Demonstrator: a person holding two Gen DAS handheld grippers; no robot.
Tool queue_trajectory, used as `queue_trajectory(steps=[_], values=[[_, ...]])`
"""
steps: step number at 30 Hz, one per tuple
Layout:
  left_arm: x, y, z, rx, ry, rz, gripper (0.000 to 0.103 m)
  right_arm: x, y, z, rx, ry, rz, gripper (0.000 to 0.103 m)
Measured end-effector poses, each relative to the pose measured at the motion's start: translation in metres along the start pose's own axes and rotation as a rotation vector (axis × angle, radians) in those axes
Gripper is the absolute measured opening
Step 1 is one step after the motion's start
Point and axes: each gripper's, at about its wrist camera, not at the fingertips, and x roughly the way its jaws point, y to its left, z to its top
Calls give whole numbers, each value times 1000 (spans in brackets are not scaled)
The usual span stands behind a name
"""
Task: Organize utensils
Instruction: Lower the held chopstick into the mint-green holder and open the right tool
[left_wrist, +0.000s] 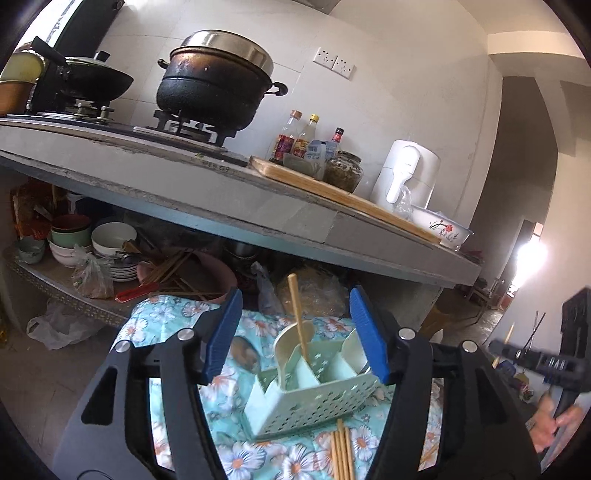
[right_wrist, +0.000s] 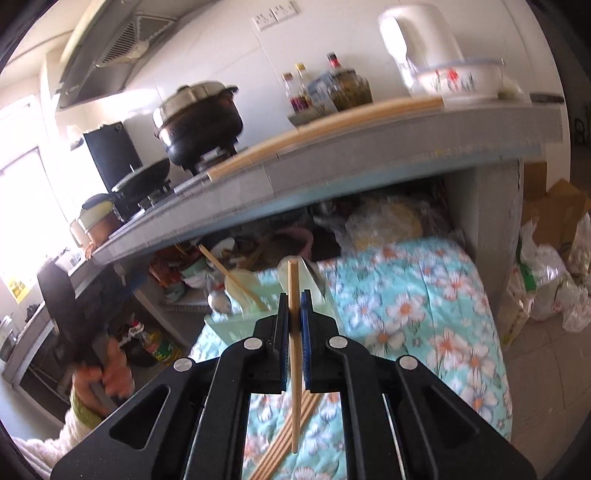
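From the left wrist, the left tool hangs with its blue pads spread wide and nothing between them, above a mint-green perforated utensil caddy that sits on a floral cloth. Whether a table lies under the cloth cannot be told. The caddy is split by dividers; one compartment holds a pale spoon with a single chopstick leaning upright against it, another holds a second pale utensil, and the rest look empty. A bundle of loose chopsticks lies on the cloth just beside the caddy's near wall.

From the right wrist, the right tool is clamped on one held chopstick near its upper part, stick almost vertical, near the caddy. More loose sticks lie below. A chopstick should be light, stiff and smooth, so it may pivot or slip; pinching nearer mid-length would steady it.
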Motion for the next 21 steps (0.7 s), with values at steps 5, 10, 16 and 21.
queue_trajectory(steps=[5, 10, 16, 21], values=[[-22, 21, -42, -6, 89, 78, 67, -9, 26, 40, -60, -119, 26, 6], [-26, 40, -89, -59, 221, 102, 74, 5, 47, 74, -92, -186, 45, 6], [-28, 45, -119, -46, 249, 146, 83, 38, 66, 96, -122, -219, 33, 6], [-29, 41, -122, 9, 218, 177, 84, 77, 74, 98, -130, -199, 17, 6]])
